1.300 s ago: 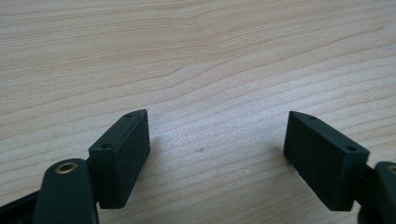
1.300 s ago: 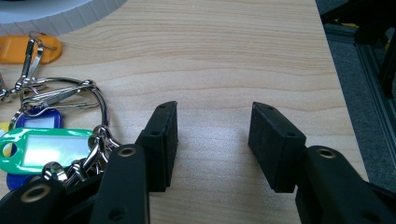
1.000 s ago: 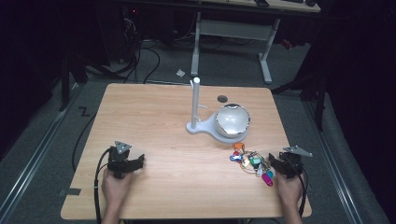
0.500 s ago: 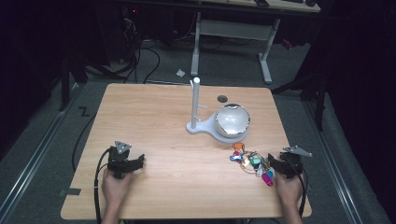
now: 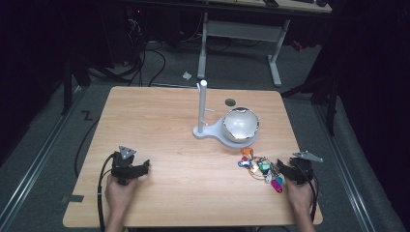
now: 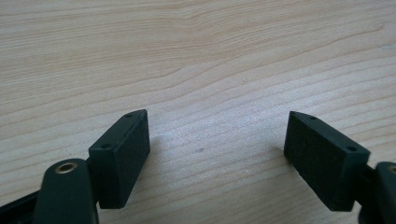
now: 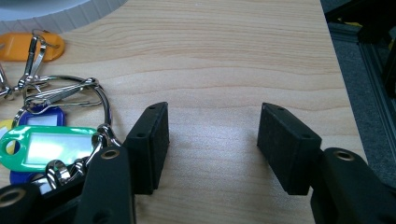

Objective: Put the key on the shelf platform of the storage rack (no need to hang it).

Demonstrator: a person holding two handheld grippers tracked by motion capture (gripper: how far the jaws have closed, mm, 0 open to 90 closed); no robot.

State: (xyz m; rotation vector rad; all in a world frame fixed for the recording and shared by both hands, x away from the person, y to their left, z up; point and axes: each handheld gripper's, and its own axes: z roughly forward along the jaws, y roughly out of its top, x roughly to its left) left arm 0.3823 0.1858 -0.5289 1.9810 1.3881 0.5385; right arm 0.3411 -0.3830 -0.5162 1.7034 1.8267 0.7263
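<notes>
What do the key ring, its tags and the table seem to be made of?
Key ring: shiny silver metal with bright glints. Green tag and orange tag: glossy coloured plastic, apparently. Table: pale wood or wood-look laminate with visible grain and a matte finish.

Matt pale wood table (image 5: 159,121), shiny metal key ring (image 7: 70,95), glossy plastic tags (image 7: 42,144), matt black jaws

Bare wood spreads across the left and middle of the desk (image 5: 159,125), open passage on every side of the left tongs (image 5: 143,167). On the right, a white stand (image 5: 203,108) with its upright post and a shiny bowl (image 5: 240,124) block the centre-right. A bunch of keys with coloured tags (image 5: 261,166) lies just beside the right tongs (image 5: 283,170), whose wide-set jaws, just opened further, frame bare wood.
</notes>
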